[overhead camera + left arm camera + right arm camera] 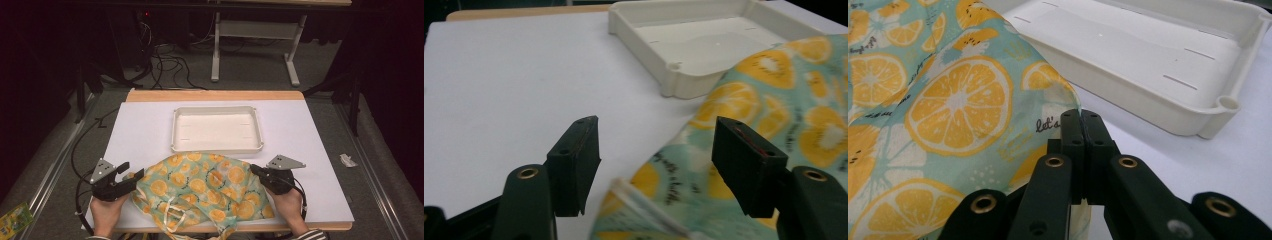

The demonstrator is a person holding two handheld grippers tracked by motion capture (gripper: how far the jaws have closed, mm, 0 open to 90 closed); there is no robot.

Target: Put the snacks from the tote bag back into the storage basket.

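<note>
Pinching the lemon-print cloth bag (200, 192) at the table's (310, 150) near edge, the right tongs (1081, 117) clamp its corner, while the left tongs (656, 150) gape apart astride its opposite edge, apparently ready to grab.

Table: a white-topped table (145, 130) with a pale wooden edge showing along its far and near sides is standing on grey floor.
Tray: a shallow cream tray (176, 131) is lying flat toward the far middle of the top, with nothing showing inside it.
Cloth: a crumpled teal cloth (200, 187) printed with orange slices is lying on the near part of the top, its far edge reaching the tray's near wall and its near edge hanging over the table's front.
</note>
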